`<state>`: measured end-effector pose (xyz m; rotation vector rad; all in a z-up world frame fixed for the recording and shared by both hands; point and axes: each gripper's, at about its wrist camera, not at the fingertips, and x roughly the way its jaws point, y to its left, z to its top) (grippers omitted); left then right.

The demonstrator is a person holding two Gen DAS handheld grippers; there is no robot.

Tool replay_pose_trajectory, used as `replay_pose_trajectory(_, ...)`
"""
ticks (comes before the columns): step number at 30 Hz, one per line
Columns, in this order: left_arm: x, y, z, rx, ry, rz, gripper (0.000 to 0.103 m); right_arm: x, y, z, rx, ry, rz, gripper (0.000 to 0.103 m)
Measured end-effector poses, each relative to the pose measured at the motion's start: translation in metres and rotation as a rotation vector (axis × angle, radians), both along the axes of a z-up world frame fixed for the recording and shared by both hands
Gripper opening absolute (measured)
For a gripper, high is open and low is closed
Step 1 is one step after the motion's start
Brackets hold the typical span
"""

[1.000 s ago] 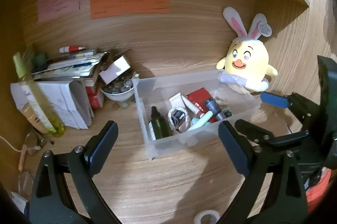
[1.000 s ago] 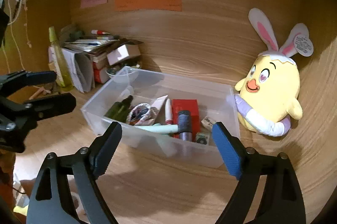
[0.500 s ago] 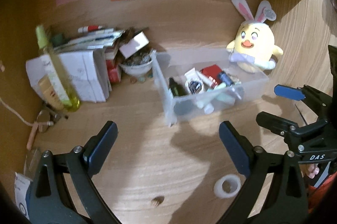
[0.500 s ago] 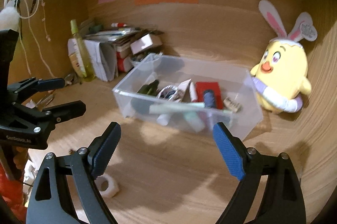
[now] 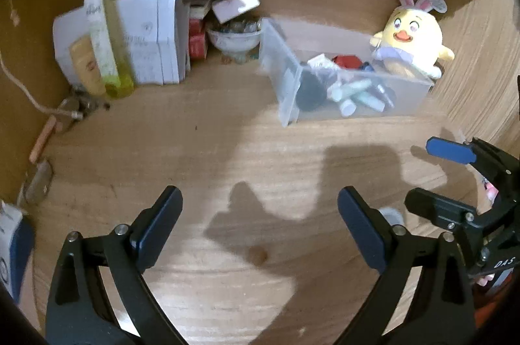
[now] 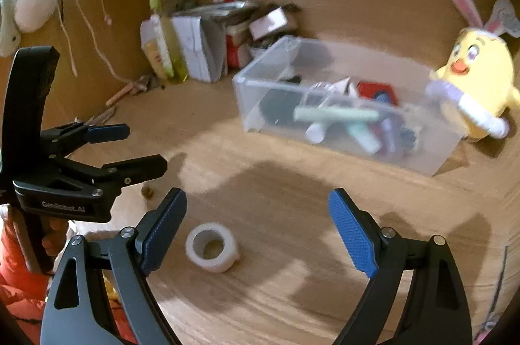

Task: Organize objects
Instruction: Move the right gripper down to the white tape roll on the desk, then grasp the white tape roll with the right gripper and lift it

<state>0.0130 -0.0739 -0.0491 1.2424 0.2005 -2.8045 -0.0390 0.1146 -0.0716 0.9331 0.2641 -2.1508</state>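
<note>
A clear plastic bin (image 5: 286, 85) (image 6: 260, 104) stands at the back of the wooden desk and holds tubes, a red box and a dark bottle. A white tape roll (image 6: 211, 247) lies on the desk close in front of my right gripper (image 6: 257, 198), just inside its left finger. That gripper is open and touches nothing. My left gripper (image 5: 258, 198) hovers over bare wood with nothing between its jaws, which are closing slightly but stand wide. In the left wrist view the tape roll (image 5: 391, 215) peeks out behind the right finger.
A yellow bunny-eared plush (image 5: 412, 43) leans against the bin's right end. At the back left stand a yellow-green bottle (image 5: 104, 36), stacked papers (image 5: 152, 36), small boxes and a white bowl (image 5: 234, 41). A small brown crumb (image 5: 257, 254) lies on the desk. A shelf hangs overhead.
Both grippers have pulled back from the bin and sunk toward the desk, so the bin looks smaller and farther away. The tape roll has come into view near the right gripper.
</note>
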Motion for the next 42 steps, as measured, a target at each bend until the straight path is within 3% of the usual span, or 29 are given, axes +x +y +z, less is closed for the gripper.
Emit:
replay_pose_trajectory(3,0.006,-0.001,-0.012,0.017,-0.042,-0.002,0.074,0.003,-0.006,-0.011,0.014,-0.036,0.023,0.086)
replay_pose_trajectory(8,0.012,-0.005,-0.027,0.053,-0.086,0.004,0.063,0.006,-0.013,-0.027,0.015,-0.098,0.052,0.086)
replay_pose_trajectory(17,0.018,-0.002,-0.030,0.063,-0.076,-0.032,0.037,0.014,-0.022,-0.043,0.083,-0.102,0.075,0.054)
replay_pose_trajectory(20,0.019,-0.002,-0.030,0.073,-0.076,-0.043,0.022,0.015,-0.023,-0.042,0.085,-0.097,0.075,0.039)
replay_pose_trajectory(22,0.019,-0.002,-0.030,0.081,-0.080,-0.048,0.013,0.014,-0.024,-0.042,0.082,-0.100,0.071,0.037)
replay_pose_trajectory(28,0.018,-0.003,-0.026,0.087,-0.073,-0.043,0.013,0.013,-0.023,-0.035,0.072,-0.084,0.037,0.036)
replay_pose_trajectory(42,0.004,0.007,0.012,0.060,0.039,-0.060,0.013,-0.006,0.000,0.006,0.006,0.032,-0.030,0.036)
